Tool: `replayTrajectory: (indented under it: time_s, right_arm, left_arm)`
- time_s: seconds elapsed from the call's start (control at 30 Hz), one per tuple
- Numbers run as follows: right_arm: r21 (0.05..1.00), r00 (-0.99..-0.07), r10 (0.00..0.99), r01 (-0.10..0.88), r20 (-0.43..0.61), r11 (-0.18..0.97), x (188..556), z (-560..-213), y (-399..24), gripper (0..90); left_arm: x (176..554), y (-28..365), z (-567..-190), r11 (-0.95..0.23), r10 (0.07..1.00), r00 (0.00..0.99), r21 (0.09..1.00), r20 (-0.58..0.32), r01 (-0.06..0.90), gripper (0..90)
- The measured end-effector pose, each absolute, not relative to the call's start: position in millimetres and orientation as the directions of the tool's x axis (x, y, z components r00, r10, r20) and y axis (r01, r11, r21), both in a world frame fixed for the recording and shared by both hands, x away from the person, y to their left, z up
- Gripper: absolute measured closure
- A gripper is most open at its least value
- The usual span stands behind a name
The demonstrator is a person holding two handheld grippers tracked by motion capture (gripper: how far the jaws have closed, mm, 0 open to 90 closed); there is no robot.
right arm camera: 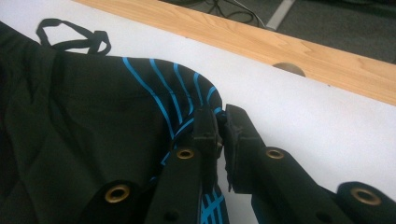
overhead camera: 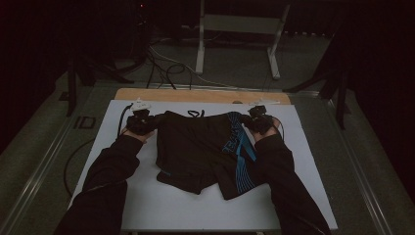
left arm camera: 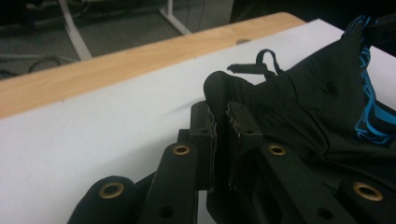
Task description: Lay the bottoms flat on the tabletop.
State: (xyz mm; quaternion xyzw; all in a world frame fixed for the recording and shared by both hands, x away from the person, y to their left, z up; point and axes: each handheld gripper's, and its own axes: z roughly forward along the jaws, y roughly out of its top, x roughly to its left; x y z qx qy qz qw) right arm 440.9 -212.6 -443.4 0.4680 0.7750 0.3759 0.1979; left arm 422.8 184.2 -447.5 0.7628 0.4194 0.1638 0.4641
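Note:
A pair of black shorts [overhead camera: 200,149] with blue stripes down one side lies spread on the white table sheet [overhead camera: 161,200]. Its waistband faces the far edge, and a black drawstring [overhead camera: 195,113] loops out there. My left gripper [overhead camera: 149,122] is shut on the waistband's left corner; in the left gripper view the black cloth [left arm camera: 233,91] bunches up between the pads of that gripper [left arm camera: 221,122]. My right gripper [overhead camera: 248,122] is shut on the striped right corner [right arm camera: 187,88], its own gripper [right arm camera: 220,122] pinching the blue-lined cloth. The shorts' legs point toward the person.
A wooden table edge [overhead camera: 200,95] runs along the far side of the white sheet. Beyond it are floor cables [overhead camera: 161,68] and a white frame stand [overhead camera: 240,29]. Dark stands flank the table on both sides. The person's black sleeves [overhead camera: 107,181] reach in from the bottom.

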Motion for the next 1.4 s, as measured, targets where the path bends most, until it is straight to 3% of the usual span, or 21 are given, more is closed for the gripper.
replayTrajectory:
  time_s: [0.37,0.43,0.5,0.73,0.83,0.93,0.97,1.07,1.4]
  right_arm:
    - [0.746,-0.447,0.894,0.607,0.037,0.273,456.6,-454.5,-216.1,83.1]
    - [0.742,-0.443,0.896,0.613,0.037,0.273,457.5,-455.6,-215.1,78.5]
    - [0.757,-0.433,0.899,0.608,0.062,0.241,456.9,-453.9,-216.8,62.0]
    - [0.770,-0.454,0.883,0.604,0.119,0.206,450.3,-446.4,-223.5,30.7]
    - [0.789,-0.503,0.854,0.575,0.132,0.216,444.5,-445.1,-224.0,23.3]
    - [0.786,-0.523,0.841,0.575,0.138,0.229,440.8,-444.5,-223.5,21.1]
    - [0.775,-0.555,0.816,0.583,0.160,0.245,438.8,-444.4,-224.2,14.0]
    - [0.789,-0.568,0.808,0.565,0.159,0.242,434.0,-443.1,-224.9,13.7]
    - [0.823,-0.609,0.781,0.508,0.135,0.253,409.8,-437.5,-232.3,13.1]
  left_arm:
    - [443.2,168.8,-458.5,-0.231,0.794,0.585,0.808,-0.165,0.542,81.0]
    - [446.0,168.4,-460.1,-0.225,0.775,0.598,0.796,-0.204,0.562,76.6]
    - [445.1,168.4,-459.7,-0.219,0.767,0.607,0.804,-0.208,0.553,71.8]
    - [441.6,164.5,-454.6,-0.228,0.747,0.623,0.790,-0.234,0.570,30.8]
    - [438.0,161.3,-452.1,-0.262,0.732,0.647,0.788,-0.215,0.558,15.2]
    - [434.5,158.7,-449.4,-0.279,0.723,0.660,0.787,-0.206,0.551,8.9]
    - [433.5,158.3,-448.6,-0.287,0.715,0.668,0.784,-0.208,0.551,5.8]
    - [428.0,157.1,-446.4,-0.302,0.697,0.687,0.784,-0.207,0.542,1.8]
    - [398.0,157.3,-435.6,-0.337,0.635,0.755,0.821,-0.163,0.461,2.2]
